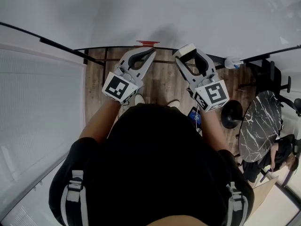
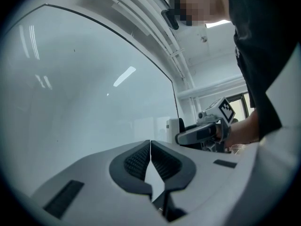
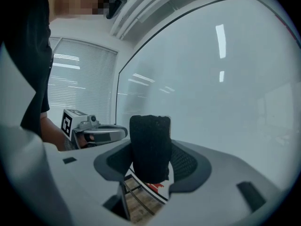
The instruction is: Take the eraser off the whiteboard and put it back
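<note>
The whiteboard (image 1: 141, 13) fills the far side of the head view and curves across both gripper views (image 2: 84, 88) (image 3: 225, 88). My right gripper (image 1: 187, 55) is shut on the eraser (image 1: 186, 50), a block with a pale back and a black felt face (image 3: 150, 147). The eraser stands upright between the jaws (image 3: 150, 163), close to the board; whether it touches the board I cannot tell. My left gripper (image 1: 150, 52) is level beside it to the left, jaws pressed together (image 2: 150, 160) with nothing between them.
A red object (image 1: 147, 44) sits at the board's lower edge between the grippers. Wooden floor (image 1: 164, 81) lies below. At right are a round marble table (image 1: 261, 126), a black chair (image 1: 275, 76) and a seated person (image 1: 282, 157). Window blinds (image 1: 37, 102) are at left.
</note>
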